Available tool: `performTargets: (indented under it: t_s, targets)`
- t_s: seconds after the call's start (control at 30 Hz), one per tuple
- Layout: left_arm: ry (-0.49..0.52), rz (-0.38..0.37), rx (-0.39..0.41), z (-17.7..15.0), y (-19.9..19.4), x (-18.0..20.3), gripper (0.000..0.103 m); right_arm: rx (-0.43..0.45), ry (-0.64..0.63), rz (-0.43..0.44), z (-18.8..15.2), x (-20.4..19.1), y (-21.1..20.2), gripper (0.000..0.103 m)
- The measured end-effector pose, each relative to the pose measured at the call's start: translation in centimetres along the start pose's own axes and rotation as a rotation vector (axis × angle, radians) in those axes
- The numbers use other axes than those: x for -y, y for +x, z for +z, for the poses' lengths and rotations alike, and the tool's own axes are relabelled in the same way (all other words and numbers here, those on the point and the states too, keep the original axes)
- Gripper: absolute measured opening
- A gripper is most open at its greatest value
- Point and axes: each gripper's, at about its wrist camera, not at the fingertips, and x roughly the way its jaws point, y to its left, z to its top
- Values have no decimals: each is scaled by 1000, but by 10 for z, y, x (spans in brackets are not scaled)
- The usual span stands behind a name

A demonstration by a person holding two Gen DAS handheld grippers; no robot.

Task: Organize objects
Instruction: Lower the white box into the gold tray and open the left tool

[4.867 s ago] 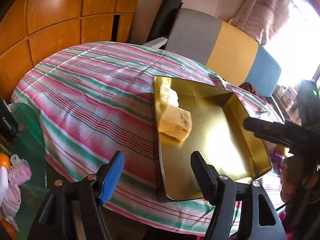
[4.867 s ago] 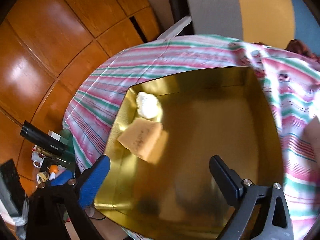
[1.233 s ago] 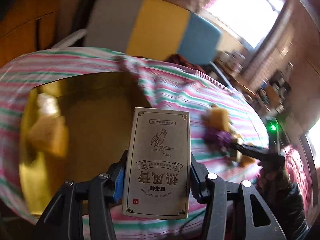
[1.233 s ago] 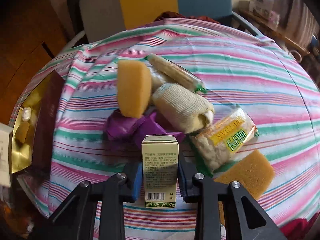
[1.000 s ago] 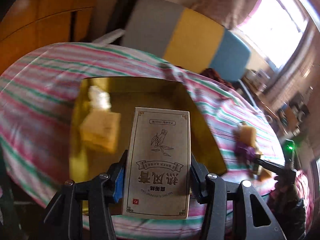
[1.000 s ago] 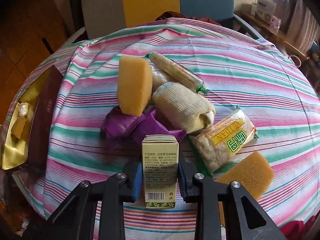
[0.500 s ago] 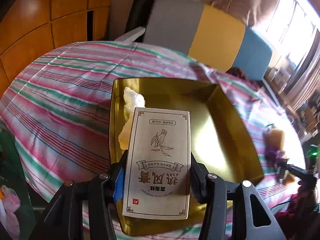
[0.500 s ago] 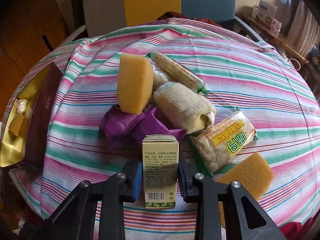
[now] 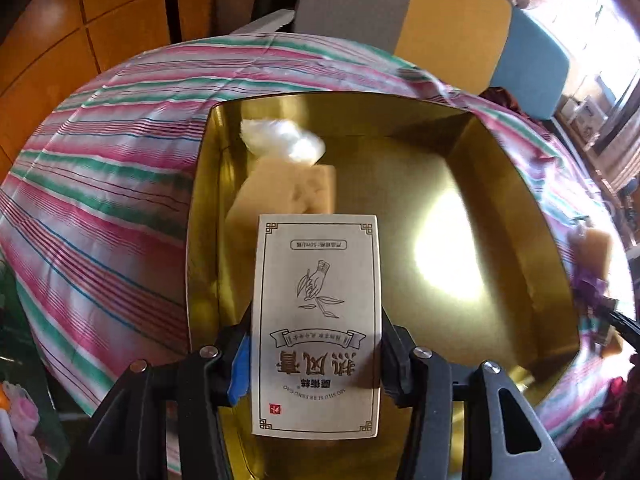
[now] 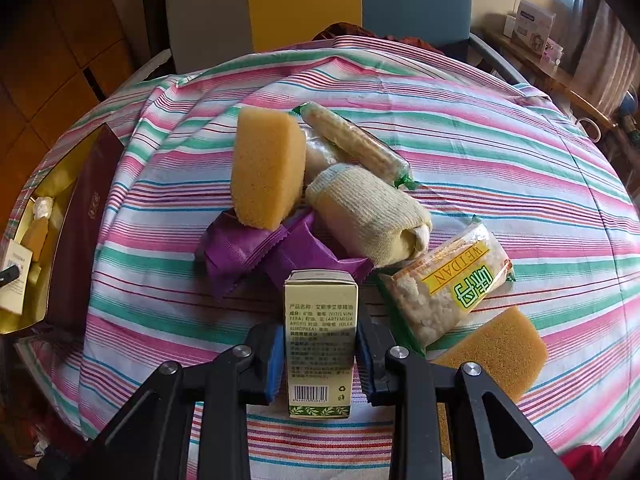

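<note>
My left gripper is shut on a beige carton with Chinese print, held above the near part of a gold tray. The tray holds a yellow sponge and a white wad. My right gripper is shut on a small green carton, just in front of a pile on the striped cloth: upright yellow sponge, purple packets, knitted roll, snack bag, flat sponge.
The gold tray also shows at the far left of the right wrist view, with a maroon lid leaning on its side. A grey, yellow and blue chair back stands behind the round table. Wooden panels are at left.
The left gripper has swung left and closer over the tray with the beige carton held. The right gripper with the green carton has barely moved.
</note>
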Motion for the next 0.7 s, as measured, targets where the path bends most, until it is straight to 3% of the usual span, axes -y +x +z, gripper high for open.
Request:
performTargets:
  t_s: [0.13, 0.7]
  targets:
    - [-34, 7, 14, 4, 4, -6, 51, 2, -2, -2, 1, 1, 0, 31]
    - [-3, 33, 93, -6, -15, -3, 53, 7, -4, -14, 1, 2, 0, 30]
